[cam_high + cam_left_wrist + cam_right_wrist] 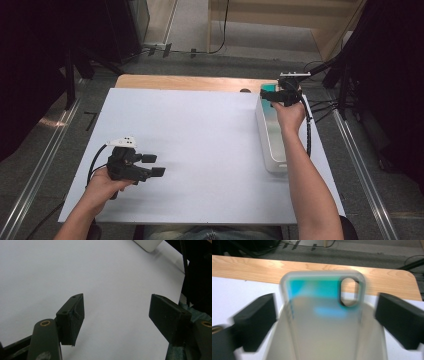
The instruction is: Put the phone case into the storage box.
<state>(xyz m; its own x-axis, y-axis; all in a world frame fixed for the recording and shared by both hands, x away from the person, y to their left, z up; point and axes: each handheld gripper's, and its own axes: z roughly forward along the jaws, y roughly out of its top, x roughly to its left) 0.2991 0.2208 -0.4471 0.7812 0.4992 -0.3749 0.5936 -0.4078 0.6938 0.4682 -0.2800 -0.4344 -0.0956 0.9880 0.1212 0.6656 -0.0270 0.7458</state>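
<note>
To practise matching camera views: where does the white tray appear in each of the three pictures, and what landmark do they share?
High view: the white tray lies at the table's right side, lengthwise, under the right gripper.
Left gripper view: one rounded corner of it sits at the top edge, right of centre.
Right gripper view: its walls fill the lower centre, with a translucent phone case in it.
Shared landmark: the white table sheet.

A wooden desk carries 1 large white sheet that covers nearly all of its top, leaving a strip of bare wood along the far edge. 1 long white tray lies directly on the sheet near its right edge, running lengthwise from near side to far side.
</note>
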